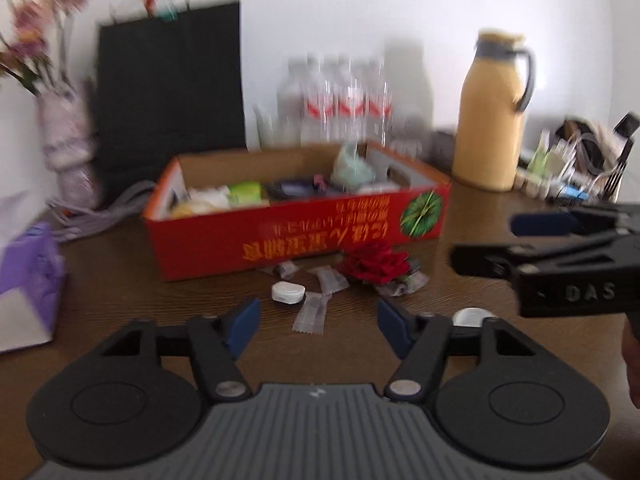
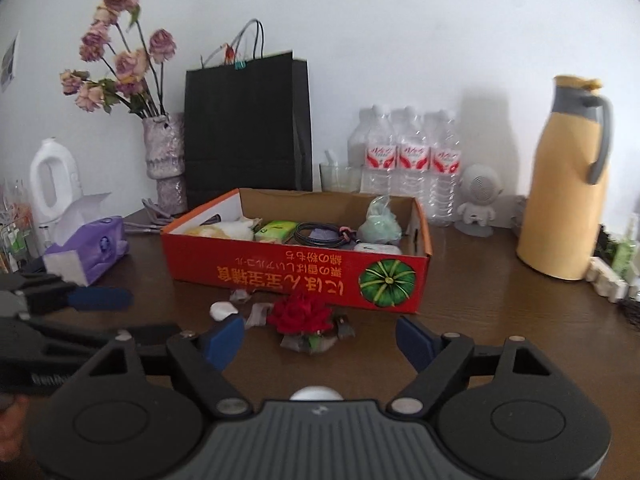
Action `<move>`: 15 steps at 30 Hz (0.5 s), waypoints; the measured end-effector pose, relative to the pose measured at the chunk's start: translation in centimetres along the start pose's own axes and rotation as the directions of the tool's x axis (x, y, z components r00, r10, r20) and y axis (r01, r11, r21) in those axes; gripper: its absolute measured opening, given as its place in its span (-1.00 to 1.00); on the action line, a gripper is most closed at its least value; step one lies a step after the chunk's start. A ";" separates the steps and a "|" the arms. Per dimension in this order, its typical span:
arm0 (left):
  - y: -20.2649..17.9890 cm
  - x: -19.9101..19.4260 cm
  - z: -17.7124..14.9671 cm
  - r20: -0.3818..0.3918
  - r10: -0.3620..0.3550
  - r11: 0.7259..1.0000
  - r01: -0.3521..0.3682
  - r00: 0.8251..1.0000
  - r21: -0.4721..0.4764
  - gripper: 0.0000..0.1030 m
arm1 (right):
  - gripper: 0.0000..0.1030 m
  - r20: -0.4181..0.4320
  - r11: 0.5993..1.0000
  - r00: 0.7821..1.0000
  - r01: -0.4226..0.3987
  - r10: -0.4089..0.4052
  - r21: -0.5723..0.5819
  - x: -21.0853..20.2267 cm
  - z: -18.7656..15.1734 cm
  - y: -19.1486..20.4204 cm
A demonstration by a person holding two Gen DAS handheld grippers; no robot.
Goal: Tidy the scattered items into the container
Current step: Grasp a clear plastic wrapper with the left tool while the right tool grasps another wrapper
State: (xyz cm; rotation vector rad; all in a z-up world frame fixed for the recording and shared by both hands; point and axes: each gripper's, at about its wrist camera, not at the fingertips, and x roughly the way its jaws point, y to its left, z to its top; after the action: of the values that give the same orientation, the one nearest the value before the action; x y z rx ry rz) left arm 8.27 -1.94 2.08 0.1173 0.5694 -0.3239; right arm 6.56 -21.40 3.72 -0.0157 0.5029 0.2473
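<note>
A red cardboard box [image 1: 296, 240] [image 2: 296, 276] stands mid-table, holding several items. In front of it lie a red fabric flower [image 1: 376, 264] [image 2: 300, 316], clear wrapped sweets [image 1: 310, 314] [image 2: 256, 314] and a small white round case [image 1: 288, 292] [image 2: 223, 310]. My left gripper [image 1: 319, 322] is open, low over the table, with one wrapped sweet lying just ahead between its blue pads, untouched. My right gripper [image 2: 320, 340] is open, with the flower just beyond its tips. Each gripper shows in the other's view, the right [image 1: 496, 242] and the left [image 2: 132, 316]. Another white round lid [image 1: 472, 316] [image 2: 316, 394] lies beneath the right gripper.
Along the back wall stand a black paper bag [image 2: 248, 128], a vase of dried flowers [image 2: 164, 156], water bottles [image 2: 408, 160], a small grey figure [image 2: 478, 200] and a yellow jug [image 2: 564, 184]. A purple tissue box [image 2: 92, 252] sits left. Clutter [image 1: 576, 164] fills the right edge.
</note>
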 end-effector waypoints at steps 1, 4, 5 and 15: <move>0.2 1.2 0.2 -0.019 0.000 1.000 0.001 1.000 0.004 0.07 | 0.48 -0.019 1.000 1.000 -0.013 0.013 0.007 1.4 0.4 -0.2; 0.7 3.7 0.2 -0.068 -0.002 1.000 0.002 0.998 -0.001 -0.03 | 0.42 -0.060 0.998 0.997 -0.055 0.054 -0.009 5.0 1.3 -0.1; 0.8 4.3 0.2 -0.080 -0.010 1.000 0.010 0.997 -0.006 -0.03 | 0.41 -0.075 0.998 0.995 -0.060 0.058 -0.023 6.0 1.5 0.0; 2.0 5.2 -0.2 -0.093 -0.046 0.998 0.043 0.995 -0.038 -0.60 | -0.09 -0.110 0.975 0.978 -0.188 0.176 -0.116 9.4 2.2 2.8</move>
State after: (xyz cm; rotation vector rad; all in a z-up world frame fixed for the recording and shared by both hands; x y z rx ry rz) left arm 12.95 -1.46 -0.91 0.0852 0.6719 -0.3528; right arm 14.91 -16.38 1.25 -0.1052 0.5878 0.4595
